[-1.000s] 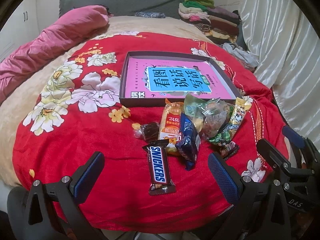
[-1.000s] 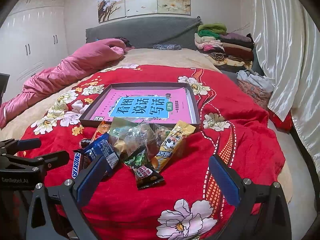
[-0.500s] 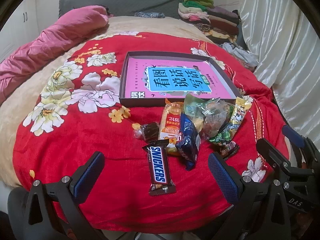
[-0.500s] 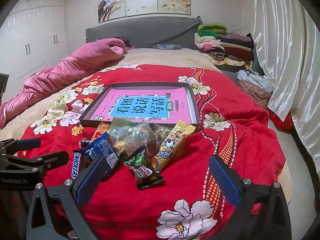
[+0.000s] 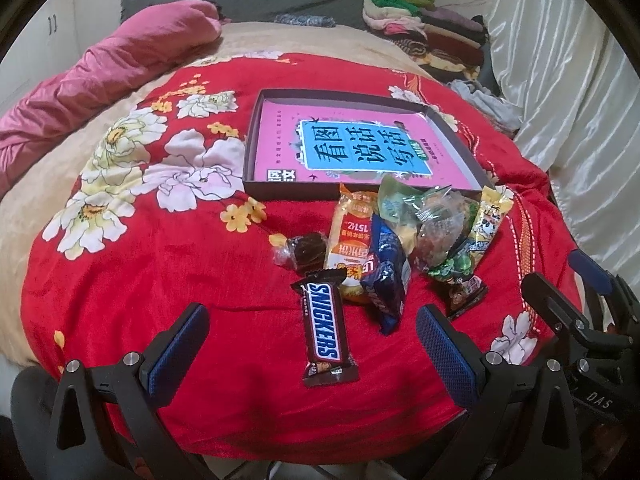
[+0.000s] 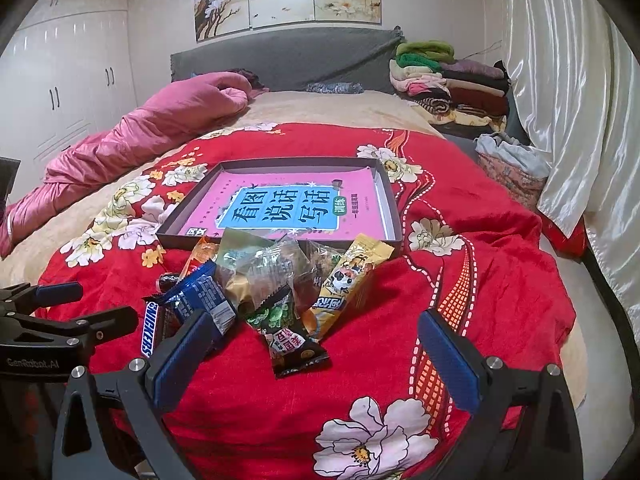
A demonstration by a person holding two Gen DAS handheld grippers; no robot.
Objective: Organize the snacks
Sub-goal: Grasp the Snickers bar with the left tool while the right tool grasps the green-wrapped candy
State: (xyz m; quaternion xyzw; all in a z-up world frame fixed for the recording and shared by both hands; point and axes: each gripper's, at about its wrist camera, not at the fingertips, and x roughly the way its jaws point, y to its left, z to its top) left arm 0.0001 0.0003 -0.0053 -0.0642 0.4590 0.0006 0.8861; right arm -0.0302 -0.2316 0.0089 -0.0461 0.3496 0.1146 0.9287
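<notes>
Two claws hover spread and empty above the near edge of a bed covered by a red floral blanket (image 5: 132, 280): the left claw (image 5: 312, 354) and the right claw (image 6: 316, 354). Between them and a shallow dark cardboard box tray (image 5: 250, 136) lined with a pink and blue printed sheet lies a heap of wrapped snacks (image 6: 280, 276). A brown Snickers bar (image 5: 325, 330) lies nearest the left claw, touching a dark blue foil packet (image 5: 386, 280).
</notes>
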